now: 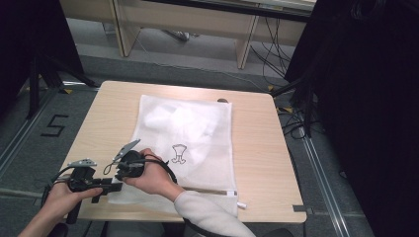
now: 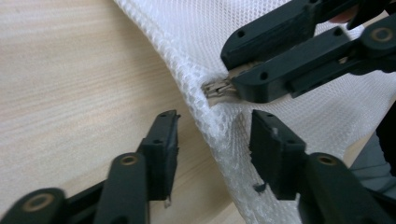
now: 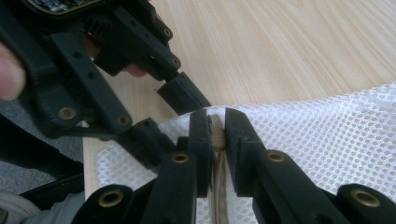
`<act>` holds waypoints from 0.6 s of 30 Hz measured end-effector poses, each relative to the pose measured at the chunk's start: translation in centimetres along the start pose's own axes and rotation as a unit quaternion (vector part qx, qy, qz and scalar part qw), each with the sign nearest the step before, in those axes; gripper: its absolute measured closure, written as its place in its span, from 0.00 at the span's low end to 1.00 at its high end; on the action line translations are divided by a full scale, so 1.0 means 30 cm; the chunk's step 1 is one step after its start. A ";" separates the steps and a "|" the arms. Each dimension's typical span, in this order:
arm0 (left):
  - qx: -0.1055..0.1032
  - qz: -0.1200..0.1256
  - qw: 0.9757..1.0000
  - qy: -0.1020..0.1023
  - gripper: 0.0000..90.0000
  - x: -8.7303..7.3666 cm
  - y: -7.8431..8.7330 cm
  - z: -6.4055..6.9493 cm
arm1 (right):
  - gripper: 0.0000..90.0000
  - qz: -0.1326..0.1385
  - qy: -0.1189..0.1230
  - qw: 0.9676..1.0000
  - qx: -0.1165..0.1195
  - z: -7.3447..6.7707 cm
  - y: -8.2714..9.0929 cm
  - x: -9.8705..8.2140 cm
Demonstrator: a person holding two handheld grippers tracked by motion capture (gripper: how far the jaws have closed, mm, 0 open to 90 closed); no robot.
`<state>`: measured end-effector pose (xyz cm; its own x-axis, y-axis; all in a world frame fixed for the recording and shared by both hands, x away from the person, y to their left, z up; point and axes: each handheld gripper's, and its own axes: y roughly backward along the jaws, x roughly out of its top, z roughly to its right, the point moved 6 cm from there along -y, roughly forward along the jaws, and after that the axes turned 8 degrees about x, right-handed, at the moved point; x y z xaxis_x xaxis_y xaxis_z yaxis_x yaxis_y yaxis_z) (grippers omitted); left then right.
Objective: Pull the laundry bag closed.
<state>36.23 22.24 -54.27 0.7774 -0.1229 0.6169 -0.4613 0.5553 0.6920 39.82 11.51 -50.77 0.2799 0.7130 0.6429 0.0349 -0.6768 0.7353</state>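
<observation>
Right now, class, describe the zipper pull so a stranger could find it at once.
On the wooden table lies a white mesh laundry bag. At its near left corner, the right gripper pinches the zipper pull, a small beige tab amid white netting.

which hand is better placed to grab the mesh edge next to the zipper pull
Left. The left gripper is open with the mesh laundry bag's edge between its jaws, just below the zipper pull. The right gripper is already shut on that pull.
</observation>
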 end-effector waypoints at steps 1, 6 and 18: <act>-0.004 -0.003 1.000 0.001 0.69 -0.002 0.000 -0.002 | 0.91 -0.002 0.004 1.000 0.000 0.000 0.000 -0.002; -0.002 -0.007 1.000 -0.010 0.81 -0.001 0.000 0.005 | 0.91 -0.007 0.002 1.000 0.003 0.002 0.002 -0.013; 0.001 -0.010 1.000 0.019 0.94 0.009 0.009 0.024 | 0.91 -0.016 0.014 1.000 0.001 0.007 0.019 -0.024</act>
<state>36.00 21.76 -53.64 0.8023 -0.1032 0.5879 -0.4461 0.5507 0.7055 39.86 10.57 -50.86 0.2517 0.7389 0.6250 0.0448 -0.6540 0.7552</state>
